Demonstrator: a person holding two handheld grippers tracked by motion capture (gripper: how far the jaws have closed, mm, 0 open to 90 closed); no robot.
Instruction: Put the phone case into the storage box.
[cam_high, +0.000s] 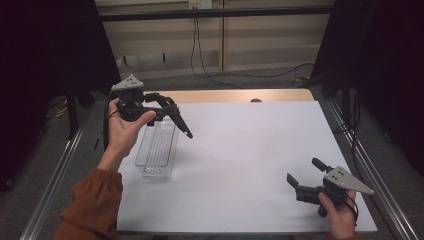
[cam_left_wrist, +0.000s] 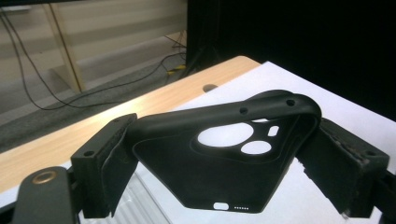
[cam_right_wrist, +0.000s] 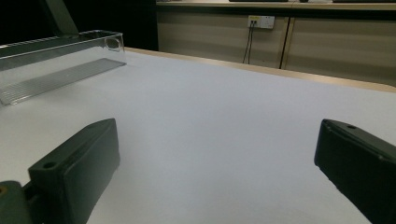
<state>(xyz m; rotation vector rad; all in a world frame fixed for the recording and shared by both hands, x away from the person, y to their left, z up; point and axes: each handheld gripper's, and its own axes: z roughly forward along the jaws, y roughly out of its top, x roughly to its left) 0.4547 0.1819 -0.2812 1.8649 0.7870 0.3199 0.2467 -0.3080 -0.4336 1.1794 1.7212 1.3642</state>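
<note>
A black phone case (cam_high: 179, 119) with camera cutouts is held in the air by my left gripper (cam_high: 167, 107), which is shut on its two long sides. In the left gripper view the case (cam_left_wrist: 219, 172) bows between the jaws of that gripper (cam_left_wrist: 224, 158). It hangs over the far end of a clear plastic bin (cam_high: 157, 147) on the table's left side, whose ribbed floor (cam_left_wrist: 135, 205) lies just below. My right gripper (cam_high: 304, 176) rests low at the near right corner, open, with nothing between its jaws (cam_right_wrist: 215, 172). The bin (cam_right_wrist: 60, 60) lies far off to its left and looks empty.
A white mat (cam_high: 250, 150) covers the table, with a strip of bare wood (cam_high: 235, 95) along the far edge. Metal rails run along both sides. Black curtains stand left and right, and cables (cam_high: 220, 75) lie on the floor beyond.
</note>
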